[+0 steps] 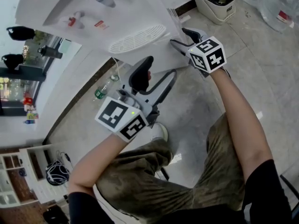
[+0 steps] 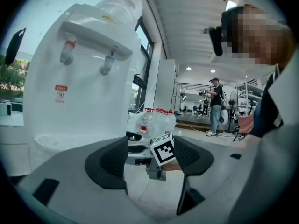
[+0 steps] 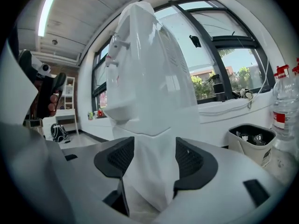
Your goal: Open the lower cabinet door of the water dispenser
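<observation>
**Approach to the door edge.** The person is crouching before the white water dispenser (image 1: pixel 117 13) and is bringing the right gripper (image 3: pixel 154 160) up to its lower corner. The jaws are standing apart, with the vertical edge of the lower cabinet door (image 3: pixel 140 171) lying between the ribbed black pads (image 3: pixel 122 157). Whether either pad is touching the panel cannot be told. The left gripper (image 2: pixel 149 164) is hovering just in front of the cabinet, its jaws likewise spread and nothing held between them; only the right gripper's marker cube (image 2: pixel 164 149) is showing beyond.

The step in hand appears to be the reach for the door, which is looking shut. The next move is probably calling for the pads to close on the door's free edge, followed by an outward pull along the hinge arc.

The casing is smooth, glossy white plastic with sharp, folded corners, likely offering little for the pads to bite on. Above the door, a slotted oval drip tray (image 1: pixel 137 38) is projecting beneath a red tap (image 2: pixel 67 48) and a blue tap (image 2: pixel 107 62). The floor (image 1: pixel 201 101) is polished tile.
</observation>
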`<state>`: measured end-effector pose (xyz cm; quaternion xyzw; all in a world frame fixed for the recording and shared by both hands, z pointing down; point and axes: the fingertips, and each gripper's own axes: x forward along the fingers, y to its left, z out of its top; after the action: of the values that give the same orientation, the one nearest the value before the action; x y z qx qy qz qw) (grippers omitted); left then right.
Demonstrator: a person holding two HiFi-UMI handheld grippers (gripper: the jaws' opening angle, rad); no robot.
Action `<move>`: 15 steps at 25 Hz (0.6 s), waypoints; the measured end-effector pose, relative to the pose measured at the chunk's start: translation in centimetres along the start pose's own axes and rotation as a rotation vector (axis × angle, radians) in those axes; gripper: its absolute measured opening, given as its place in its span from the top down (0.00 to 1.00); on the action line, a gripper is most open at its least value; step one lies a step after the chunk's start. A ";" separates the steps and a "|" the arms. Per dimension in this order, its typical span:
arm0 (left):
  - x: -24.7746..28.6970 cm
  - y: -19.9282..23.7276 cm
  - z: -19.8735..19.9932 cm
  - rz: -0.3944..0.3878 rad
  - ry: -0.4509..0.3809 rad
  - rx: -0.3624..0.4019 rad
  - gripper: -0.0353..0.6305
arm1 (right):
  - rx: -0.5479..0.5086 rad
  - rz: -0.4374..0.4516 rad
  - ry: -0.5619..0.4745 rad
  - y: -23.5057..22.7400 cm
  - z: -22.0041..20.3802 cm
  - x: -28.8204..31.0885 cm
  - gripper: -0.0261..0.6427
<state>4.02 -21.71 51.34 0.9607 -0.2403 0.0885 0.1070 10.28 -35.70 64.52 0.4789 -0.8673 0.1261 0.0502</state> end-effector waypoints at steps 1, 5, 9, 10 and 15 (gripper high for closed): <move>0.1 -0.1 -0.6 -0.006 0.017 -0.010 0.52 | -0.016 -0.001 0.006 0.0 -0.1 0.1 0.60; -0.2 -0.3 -1.4 -0.024 0.050 0.012 0.52 | -0.026 0.009 0.000 0.5 -0.1 1.3 0.60; -0.1 -0.1 -1.6 -0.024 0.047 0.022 0.52 | -0.045 0.023 -0.010 0.6 -0.2 1.5 0.58; 0.0 0.1 -1.8 -0.022 0.051 0.010 0.52 | -0.048 0.026 -0.011 0.5 -0.2 1.4 0.58; -0.2 1.4 -2.0 -0.003 0.045 -0.059 0.52 | -0.055 0.028 -0.013 0.5 -0.2 1.3 0.58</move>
<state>2.89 -22.33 53.48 0.9553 -0.2389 0.1027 0.1407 9.19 -36.50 64.89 0.4659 -0.8774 0.1001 0.0561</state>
